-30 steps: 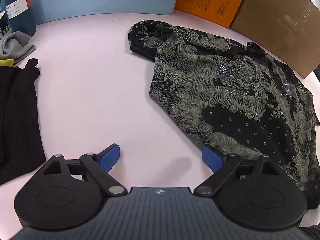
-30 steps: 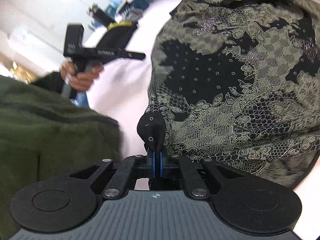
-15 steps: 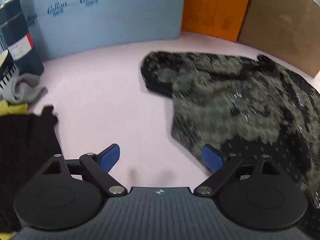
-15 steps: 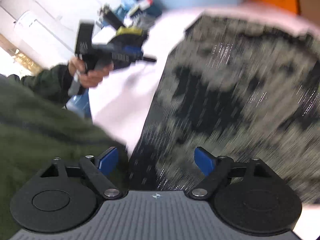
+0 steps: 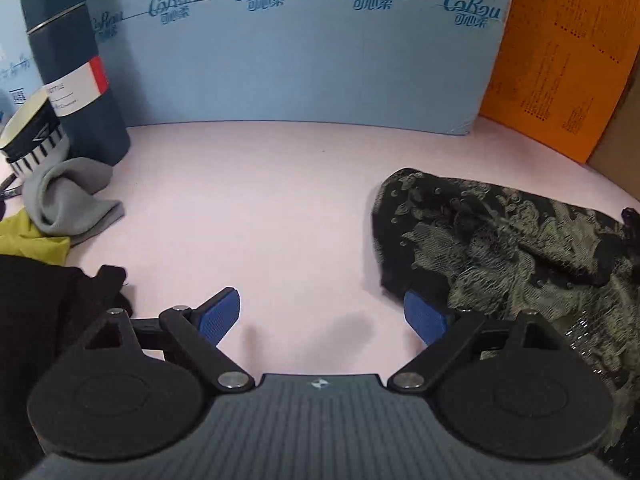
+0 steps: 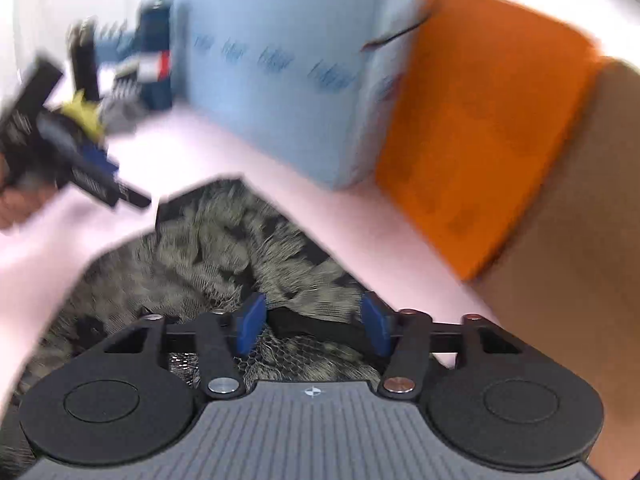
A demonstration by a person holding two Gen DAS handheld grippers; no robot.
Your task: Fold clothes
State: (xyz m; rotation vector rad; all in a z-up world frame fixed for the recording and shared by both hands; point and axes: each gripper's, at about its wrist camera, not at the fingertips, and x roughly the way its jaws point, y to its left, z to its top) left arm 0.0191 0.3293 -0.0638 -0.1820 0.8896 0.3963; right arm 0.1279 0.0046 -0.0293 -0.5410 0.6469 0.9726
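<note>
Where lace garment (image 5: 500, 240) lies, dark bottle (image 5: 72, 68) well apart

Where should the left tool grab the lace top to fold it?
Take the lace top at its rounded far-left corner, coming in from the bare table on its left. That edge lies free and raised, and the left tool is open beside it.

I see a pale pink tabletop (image 5: 280, 208) across the middle of the left wrist view, closed off at the top by a light blue printed panel (image 5: 304, 60). An orange sheet (image 5: 560, 60) stands at upper right beside brown cardboard (image 6: 560, 280) (blurred in the right wrist view). White wall (image 6: 48, 8) shows upper left there.
</note>
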